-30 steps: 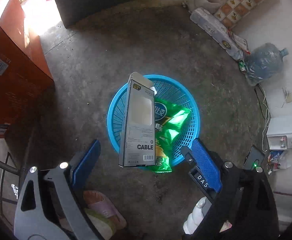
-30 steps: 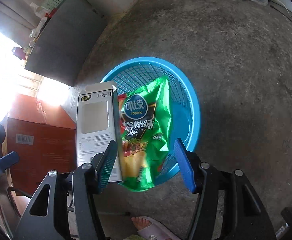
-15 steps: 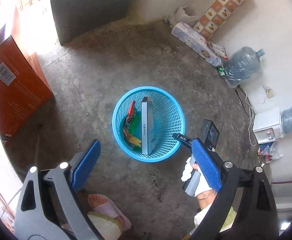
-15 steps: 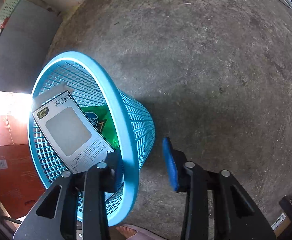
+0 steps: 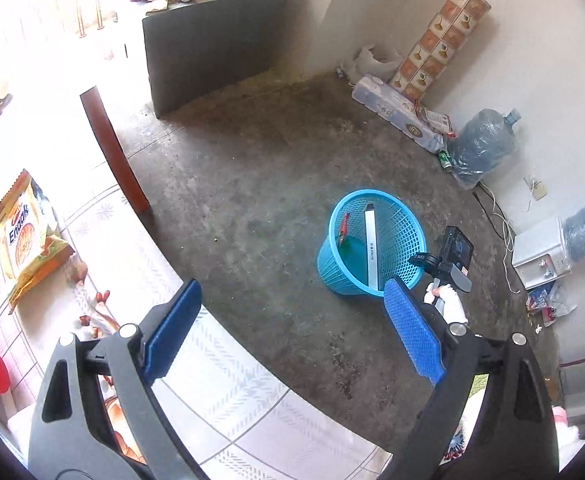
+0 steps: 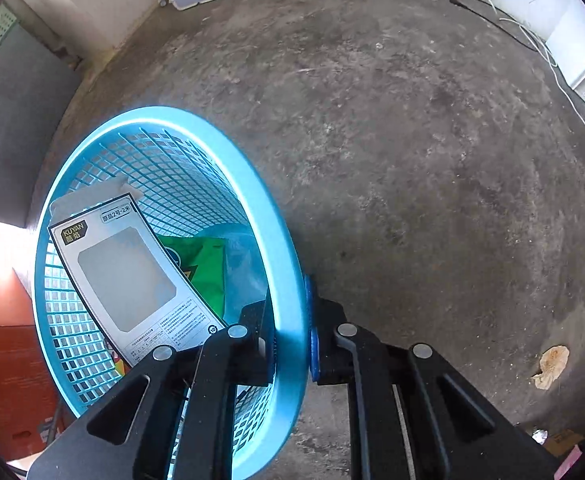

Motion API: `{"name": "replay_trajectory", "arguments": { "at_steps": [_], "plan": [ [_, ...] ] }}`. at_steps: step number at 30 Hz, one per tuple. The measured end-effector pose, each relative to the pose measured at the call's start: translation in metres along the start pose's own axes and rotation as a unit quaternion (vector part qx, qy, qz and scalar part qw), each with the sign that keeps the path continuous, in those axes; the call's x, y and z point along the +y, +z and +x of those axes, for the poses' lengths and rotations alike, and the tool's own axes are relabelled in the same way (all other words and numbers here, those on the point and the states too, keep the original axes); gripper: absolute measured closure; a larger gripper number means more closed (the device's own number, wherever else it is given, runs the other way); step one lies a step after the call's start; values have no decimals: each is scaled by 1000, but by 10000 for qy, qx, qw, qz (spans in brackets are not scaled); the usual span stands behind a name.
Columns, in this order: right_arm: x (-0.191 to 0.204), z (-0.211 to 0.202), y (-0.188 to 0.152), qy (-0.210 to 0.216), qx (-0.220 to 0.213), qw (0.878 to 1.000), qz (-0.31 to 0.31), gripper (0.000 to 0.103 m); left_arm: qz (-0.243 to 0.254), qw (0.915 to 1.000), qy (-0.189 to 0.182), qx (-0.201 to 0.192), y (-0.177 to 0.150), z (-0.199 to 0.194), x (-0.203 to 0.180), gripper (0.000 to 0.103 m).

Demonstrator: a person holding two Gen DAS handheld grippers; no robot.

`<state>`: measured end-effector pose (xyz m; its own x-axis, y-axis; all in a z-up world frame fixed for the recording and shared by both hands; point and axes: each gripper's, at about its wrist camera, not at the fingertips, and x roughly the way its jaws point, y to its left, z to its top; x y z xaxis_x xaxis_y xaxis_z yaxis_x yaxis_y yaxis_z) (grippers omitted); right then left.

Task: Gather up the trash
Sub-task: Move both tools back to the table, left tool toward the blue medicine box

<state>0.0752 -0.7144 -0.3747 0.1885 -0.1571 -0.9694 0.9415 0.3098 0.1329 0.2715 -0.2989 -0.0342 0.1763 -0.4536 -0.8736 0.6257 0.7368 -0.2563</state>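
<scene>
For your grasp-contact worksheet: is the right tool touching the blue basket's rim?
Touching. In the right wrist view the right tool has just been closing, and its blue pads clamp the blue basket rim, one inside and one outside.

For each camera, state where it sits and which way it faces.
Left wrist: on the open left gripper, raised, looking down over a white tiled tabletop at the blue plastic mesh basket; a white-gloved hand shows.
Right wrist: on the right gripper, close above the concrete floor, clamped on the basket's rim.
Shared: basket, grey cable box.
</scene>
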Motion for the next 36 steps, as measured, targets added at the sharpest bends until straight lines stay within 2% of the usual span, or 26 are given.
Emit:
{"name": "replay_trajectory", "arguments": {
  "at_steps": [3,4,5,7,10,14,17,19,23,28,34,36],
  "plan": [
    [-12,3,2,57,103,9999,23,88,-25,10000,-11,-51,-7,-12,3,15],
    [-16,2,2,135,152,9998,87,75,-12,10000,-32,-82,-9,-18,4,15],
    [-20,-3,1,212,130,9996,156,55,4,9999,-43,-128,-12,-23,5,15],
    [-27,-19,-4,316,-166,9992,170,43,45,9996,-57,-280,-18,-40,6,15],
    [-34,-44,-11,325,-447,9985,54,43,68,9979,-23,-644,-32,-75,11,15],
    [-47,-100,-26,809,-882,9928,11,43,-31,9934,5,-1145,-60,-128,28,15],
    [-37,-141,-44,1270,-1162,9843,-389,42,-274,9886,68,-1476,-91,-164,47,15],
    [-16,-151,-51,1342,-1078,9809,-907,42,-466,9867,89,-1552,-111,-180,62,15],
    [39,-140,-58,1180,-795,9758,-1663,42,-928,9832,108,-1569,-148,-198,92,15],
    [100,-88,-39,683,-526,9747,-2062,42,-1476,9743,347,-1665,-174,-214,131,15],
    [138,-8,-1,-449,-292,9759,-2113,44,-2100,9586,802,-1746,-190,-227,173,15],
    [141,13,8,-639,-153,9776,-1999,53,-2290,9539,880,-1732,-194,-229,184,15]
  ]
}}
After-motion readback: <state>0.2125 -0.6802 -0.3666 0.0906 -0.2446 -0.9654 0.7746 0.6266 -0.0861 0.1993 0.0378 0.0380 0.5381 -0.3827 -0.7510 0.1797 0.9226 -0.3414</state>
